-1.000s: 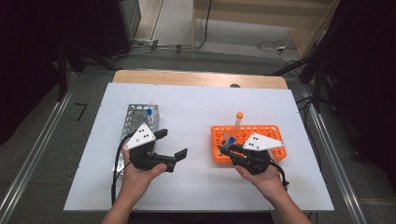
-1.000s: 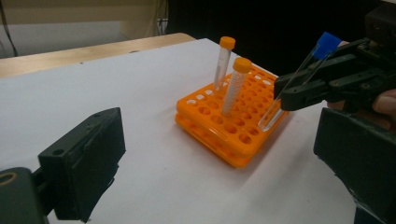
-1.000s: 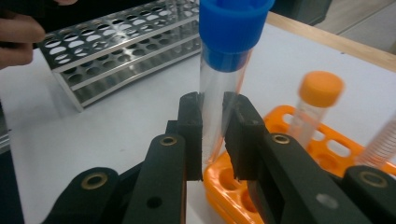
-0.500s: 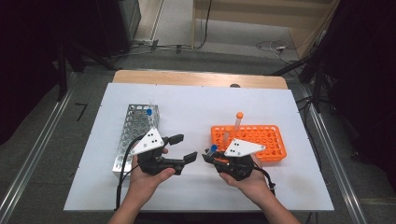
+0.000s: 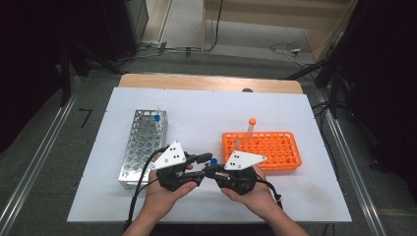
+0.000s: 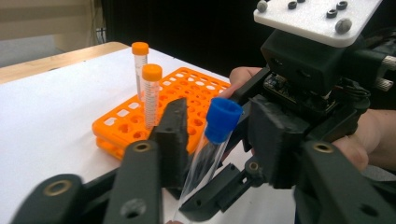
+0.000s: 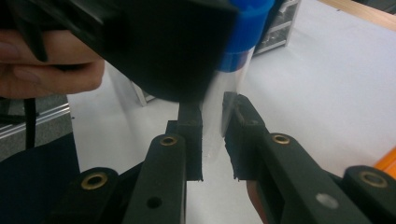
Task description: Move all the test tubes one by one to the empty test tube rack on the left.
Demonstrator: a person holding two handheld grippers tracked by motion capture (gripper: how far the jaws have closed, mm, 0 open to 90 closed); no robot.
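Near the worktop's (image 5: 147, 206) front edge, my right tongs (image 5: 210, 172) clamped the blue-capped tube (image 6: 212, 140), upright, cap up. My left tongs (image 5: 200, 166), levelled rightward, had just been closing around its cap, not visibly gripping.

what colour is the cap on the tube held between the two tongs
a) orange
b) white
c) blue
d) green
c: the right tongs clamp a clear tube whose cap is blue; the orange caps sit on tubes standing in the orange rack.
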